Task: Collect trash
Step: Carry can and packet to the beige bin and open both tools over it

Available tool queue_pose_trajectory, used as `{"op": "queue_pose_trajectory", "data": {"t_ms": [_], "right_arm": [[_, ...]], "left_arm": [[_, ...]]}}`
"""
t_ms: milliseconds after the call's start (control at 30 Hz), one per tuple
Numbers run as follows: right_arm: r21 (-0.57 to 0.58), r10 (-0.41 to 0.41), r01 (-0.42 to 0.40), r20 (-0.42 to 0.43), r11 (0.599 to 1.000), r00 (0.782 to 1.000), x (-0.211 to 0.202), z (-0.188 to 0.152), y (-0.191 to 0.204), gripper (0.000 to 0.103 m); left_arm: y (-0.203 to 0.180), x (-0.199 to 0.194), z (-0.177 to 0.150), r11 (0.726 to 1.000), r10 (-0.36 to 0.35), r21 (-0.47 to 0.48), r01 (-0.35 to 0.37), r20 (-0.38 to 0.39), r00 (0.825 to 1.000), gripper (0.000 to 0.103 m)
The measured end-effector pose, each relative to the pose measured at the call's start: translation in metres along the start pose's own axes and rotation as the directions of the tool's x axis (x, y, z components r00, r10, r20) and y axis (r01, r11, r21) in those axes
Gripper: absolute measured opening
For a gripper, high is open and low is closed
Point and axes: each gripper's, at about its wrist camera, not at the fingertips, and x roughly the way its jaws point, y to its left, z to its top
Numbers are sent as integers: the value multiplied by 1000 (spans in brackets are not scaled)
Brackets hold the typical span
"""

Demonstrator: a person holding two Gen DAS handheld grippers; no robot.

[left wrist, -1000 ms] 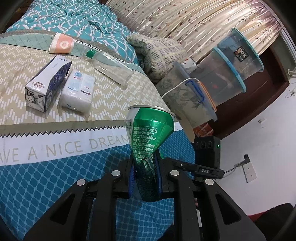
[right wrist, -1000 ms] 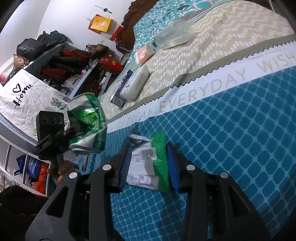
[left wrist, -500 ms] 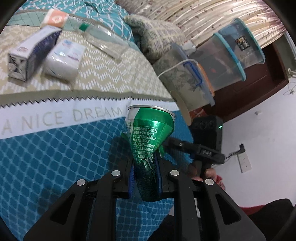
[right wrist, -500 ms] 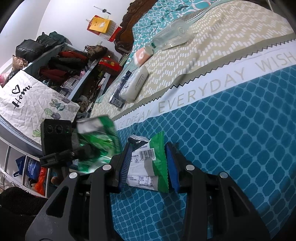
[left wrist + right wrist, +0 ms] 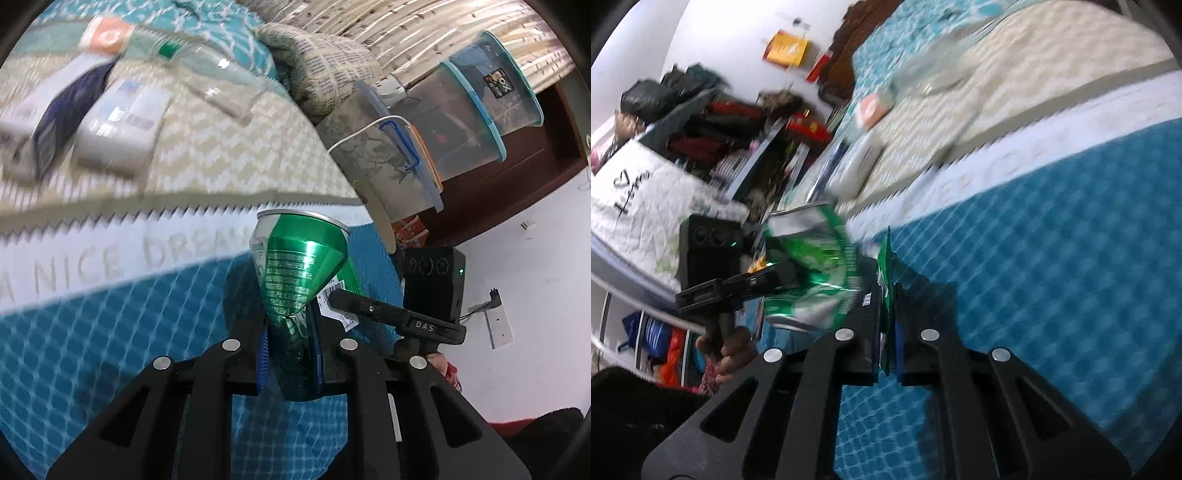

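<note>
Since a second ago the right gripper [image 5: 886, 325] has closed and is now pinching the green wrapper [image 5: 885, 273] above the blue bedspread [image 5: 1052, 277]. The left gripper [image 5: 290, 354] is carrying the crushed green can [image 5: 295, 280], squeezing its dented waist, drifting closer alongside.

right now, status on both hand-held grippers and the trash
Left hand-held gripper shut on crushed green can. Right hand-held gripper shut on green wrapper. Bottle, carton, tissue pack on bed. Nothing blocking.
</note>
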Motion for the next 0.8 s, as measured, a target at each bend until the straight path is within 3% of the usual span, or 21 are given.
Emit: {"op": "queue_pose_trajectory", "data": {"t_ms": [133, 267, 367, 500, 567, 667, 733, 800], "right_arm": [[52, -51, 45, 125, 998, 991, -44, 12, -26, 8], [89, -140, 120, 266, 989, 954, -102, 22, -47, 8], [126, -244, 211, 389, 969, 889, -156, 28, -61, 8], [213, -379, 314, 512, 925, 771, -224, 38, -89, 8], [249, -435, 357, 527, 900, 730, -242, 42, -104, 8], [281, -484, 394, 516, 875, 707, -255, 50, -125, 8], [293, -504, 410, 512, 864, 696, -254, 58, -134, 12], [310, -502, 396, 506, 864, 701, -255, 64, -147, 12]], "left_arm": [[-31, 12, 25, 997, -10, 79, 11, -3, 1000, 17], [-68, 49, 51, 987, -12, 157, 19, -44, 999, 17], [-99, 87, 76, 978, -30, 204, 47, -86, 996, 17], [-145, 147, 111, 959, -58, 268, 92, -134, 989, 17], [-172, 185, 127, 949, -61, 296, 108, -163, 985, 17], [-206, 243, 145, 936, -41, 334, 109, -204, 978, 17], [-223, 276, 152, 931, -7, 355, 82, -208, 978, 23], [-234, 304, 156, 929, 17, 365, 60, -206, 978, 59]]}}
